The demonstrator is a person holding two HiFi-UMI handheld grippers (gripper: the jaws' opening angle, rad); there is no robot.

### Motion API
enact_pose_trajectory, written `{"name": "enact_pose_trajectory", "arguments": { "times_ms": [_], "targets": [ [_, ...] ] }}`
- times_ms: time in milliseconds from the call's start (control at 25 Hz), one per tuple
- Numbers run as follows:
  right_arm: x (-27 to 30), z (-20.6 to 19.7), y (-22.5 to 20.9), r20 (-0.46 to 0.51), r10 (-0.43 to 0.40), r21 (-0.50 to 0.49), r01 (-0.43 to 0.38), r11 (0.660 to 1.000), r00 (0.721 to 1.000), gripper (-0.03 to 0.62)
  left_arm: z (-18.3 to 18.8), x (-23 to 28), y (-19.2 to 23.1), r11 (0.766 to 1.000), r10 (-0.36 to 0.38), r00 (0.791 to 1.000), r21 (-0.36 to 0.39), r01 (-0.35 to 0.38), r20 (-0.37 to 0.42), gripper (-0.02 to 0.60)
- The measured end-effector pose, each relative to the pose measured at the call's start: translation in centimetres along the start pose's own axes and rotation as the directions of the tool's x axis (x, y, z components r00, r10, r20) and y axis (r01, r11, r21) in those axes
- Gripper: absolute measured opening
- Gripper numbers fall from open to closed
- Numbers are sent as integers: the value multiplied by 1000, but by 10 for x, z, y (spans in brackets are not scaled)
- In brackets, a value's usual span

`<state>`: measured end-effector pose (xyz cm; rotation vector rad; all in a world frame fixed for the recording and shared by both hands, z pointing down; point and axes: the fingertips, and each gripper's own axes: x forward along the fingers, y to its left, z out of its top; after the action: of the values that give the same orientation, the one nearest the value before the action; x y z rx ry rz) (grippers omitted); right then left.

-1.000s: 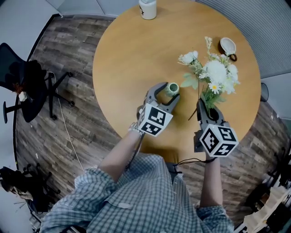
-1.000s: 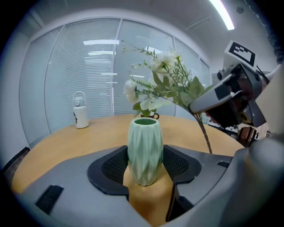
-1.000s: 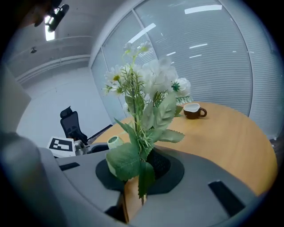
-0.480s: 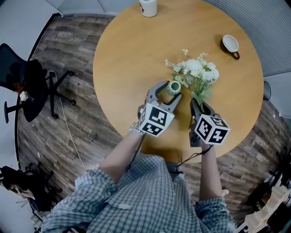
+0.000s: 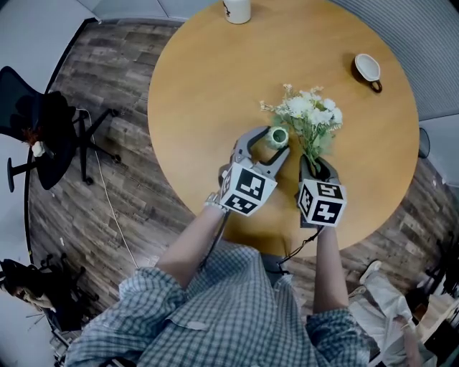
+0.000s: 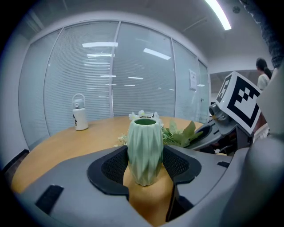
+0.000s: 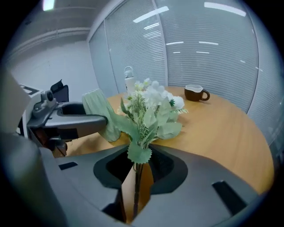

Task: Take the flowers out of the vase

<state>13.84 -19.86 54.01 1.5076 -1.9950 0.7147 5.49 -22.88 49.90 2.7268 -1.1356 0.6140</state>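
Observation:
A ribbed pale-green vase [image 5: 276,136] stands upright on the round wooden table [image 5: 215,79]. My left gripper [image 5: 271,143] is shut on the vase [image 6: 145,148], its pads against both sides. The vase holds nothing. A bunch of white flowers [image 5: 310,115] with green leaves is out of the vase, just to its right and low over the table. Its stems [image 7: 135,186] run between the jaws of my right gripper [image 5: 315,161]. Those jaws are opening, and table shows on both sides of the stems in the right gripper view [image 7: 137,170].
A brown cup [image 5: 367,69] sits at the table's far right. A white bottle [image 5: 237,8] stands at the far edge. A black office chair [image 5: 43,129] is on the wooden floor to the left. The table's near edge is just under both grippers.
My right gripper has sunk toward the table with the flowers and shifted left, closer to the vase, and its jaws have parted a little. The left gripper and the vase have stayed put.

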Motion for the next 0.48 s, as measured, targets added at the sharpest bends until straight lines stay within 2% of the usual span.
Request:
{"name": "enact_pose_trajectory", "arguments": {
  "times_ms": [160,480],
  "targets": [
    [3,-4,2,-2,-15,-71,14,997,1000,153,-1,0,1,1000,-7,1000,-8,8,8,255],
    [-7,-6,-7,46,-53,-1,53,999,998,178,3,-3,1,1000,-12,999,-26,13,45,256]
  ]
}}
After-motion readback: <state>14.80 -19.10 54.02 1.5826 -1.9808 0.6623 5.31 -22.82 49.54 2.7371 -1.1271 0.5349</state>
